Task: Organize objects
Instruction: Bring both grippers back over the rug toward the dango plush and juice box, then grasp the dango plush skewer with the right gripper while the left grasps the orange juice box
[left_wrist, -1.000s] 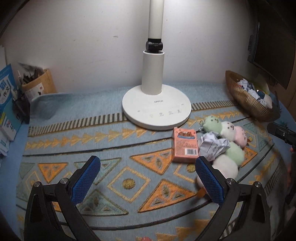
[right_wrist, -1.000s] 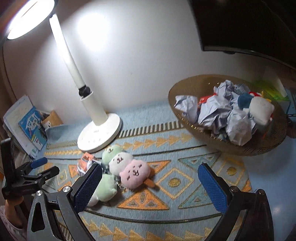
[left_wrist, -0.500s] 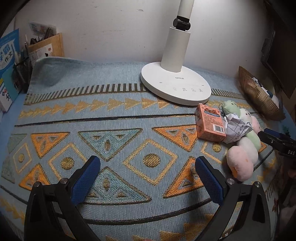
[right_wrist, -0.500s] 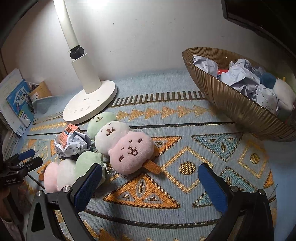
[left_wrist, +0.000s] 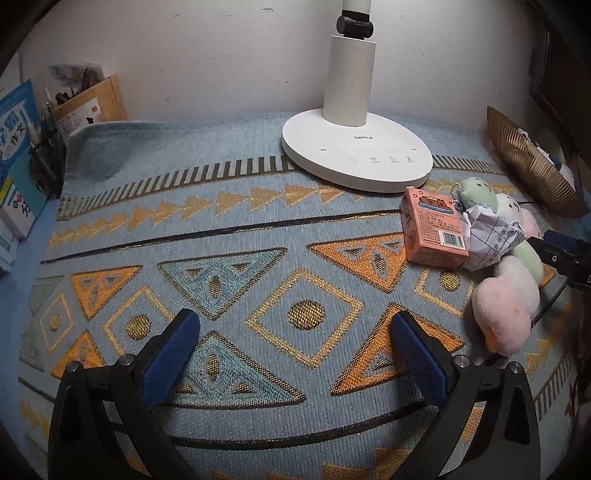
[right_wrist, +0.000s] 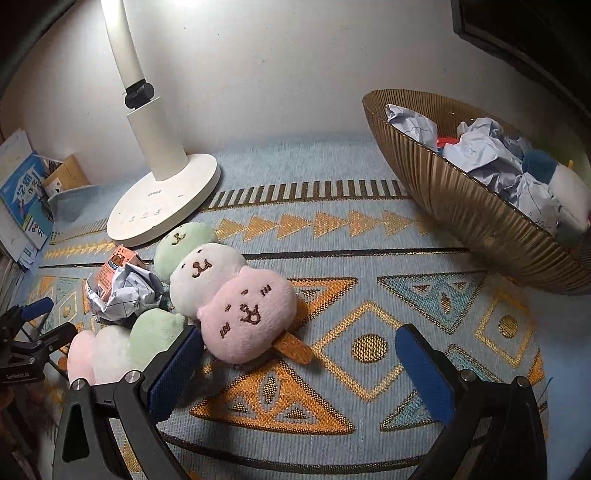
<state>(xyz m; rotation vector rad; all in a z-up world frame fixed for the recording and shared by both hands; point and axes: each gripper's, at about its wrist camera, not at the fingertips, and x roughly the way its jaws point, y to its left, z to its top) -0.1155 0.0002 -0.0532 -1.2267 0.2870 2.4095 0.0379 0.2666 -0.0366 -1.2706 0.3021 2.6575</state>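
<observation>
While the basket (right_wrist: 461, 218) already holds crumpled paper, two plush skewers (right_wrist: 225, 291), a paper ball (left_wrist: 491, 240) and an orange box (left_wrist: 432, 229) lie on the bench beside the lamp (left_wrist: 354, 147) — both hand-held grippers, left (left_wrist: 295, 343) and right (right_wrist: 299, 365), gape empty.

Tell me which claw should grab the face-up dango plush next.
Right. The right claw is open and the pink end of the dango plush lies just beside its left finger. The left claw is open over bare mat, with the toys off to its right.
</observation>
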